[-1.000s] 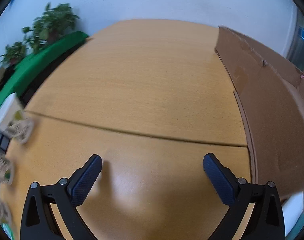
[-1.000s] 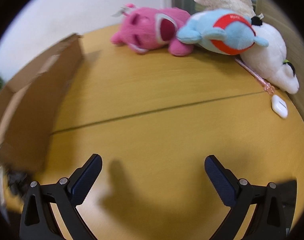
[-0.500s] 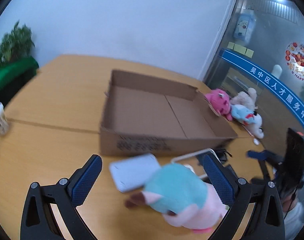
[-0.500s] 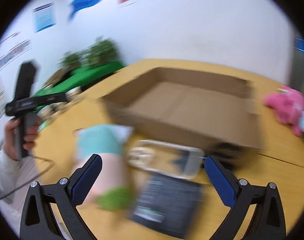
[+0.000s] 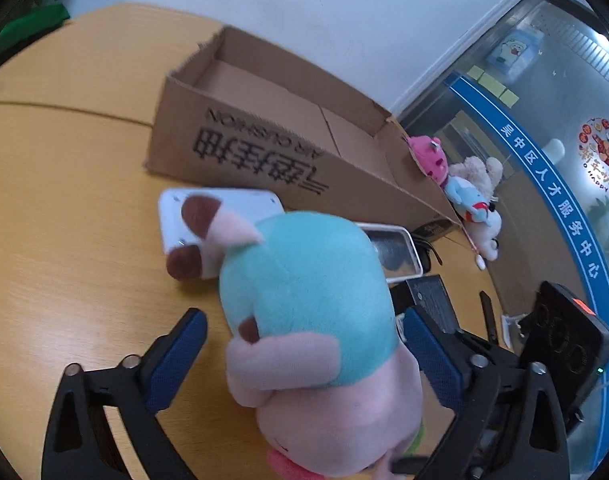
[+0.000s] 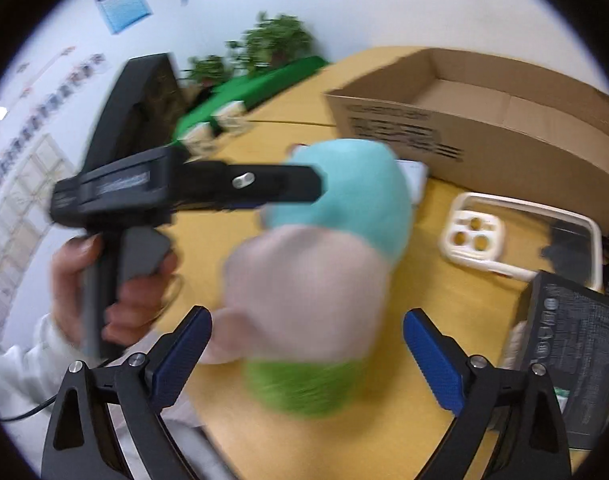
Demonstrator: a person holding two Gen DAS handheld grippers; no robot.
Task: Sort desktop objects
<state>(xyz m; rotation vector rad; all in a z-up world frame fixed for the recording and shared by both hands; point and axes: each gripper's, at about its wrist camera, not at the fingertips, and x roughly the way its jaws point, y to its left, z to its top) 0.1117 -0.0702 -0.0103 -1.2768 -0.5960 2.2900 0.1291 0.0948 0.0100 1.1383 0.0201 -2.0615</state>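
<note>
Closer now, plush toy [image 5: 312, 296] lies lengthwise between left gripper [image 5: 304, 360] fingers

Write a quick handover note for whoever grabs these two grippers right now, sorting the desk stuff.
Left gripper: open, jaws either side of the plush toy, not closed on it.
Right gripper: open, also framing the same toy from the other side.
The toy sits on the table in front of the cardboard box, which looks empty. Beside the toy: a white device, a phone case and a black box. More plush toys lie beyond the box.
Done: nothing visibly sorted. Left: grasp the toy, then deal with the rest.
</note>
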